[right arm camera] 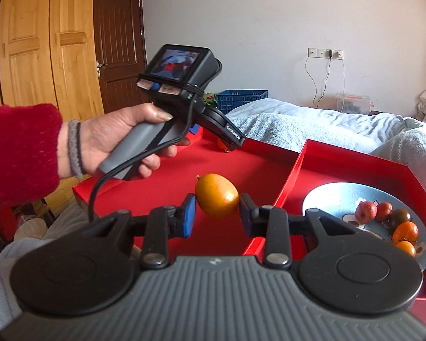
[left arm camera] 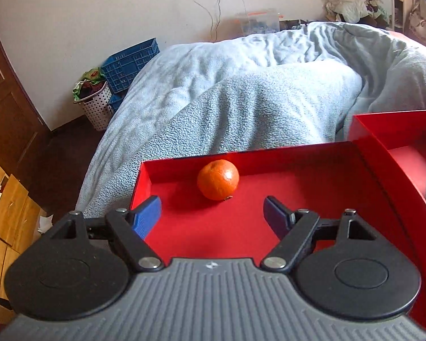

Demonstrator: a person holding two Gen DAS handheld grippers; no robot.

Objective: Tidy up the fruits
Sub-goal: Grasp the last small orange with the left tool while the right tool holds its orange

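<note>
Nearest to me, my right gripper (right arm camera: 217,211) pinches a yellow-orange oval fruit (right arm camera: 217,196) between its two pads; the fruit is lifted above the floor of the left red tray (right arm camera: 167,176). Just to the right of it, in the right red tray (right arm camera: 355,167), I see a light blue bowl (right arm camera: 323,201). Inside the bowl lie several small fruits (right arm camera: 389,221): two reddish ones, one dark one and two orange ones, all close together on its right side.

My left gripper (left arm camera: 211,216) is spread wide and holds nothing. It hangs over the left red tray (left arm camera: 312,199), and its fingers point toward an orange mandarin (left arm camera: 218,180). The mandarin rests on the tray floor near the far wall, apart from both pads. In the right wrist view the person's left hand (right arm camera: 119,139), in a red sleeve, grips the handle of this gripper.

Behind the trays is a bed with a light blue blanket (left arm camera: 241,85). Farther, beside the white wall, stand a blue crate (left arm camera: 130,64) and a dotted basket (left arm camera: 95,108).
</note>
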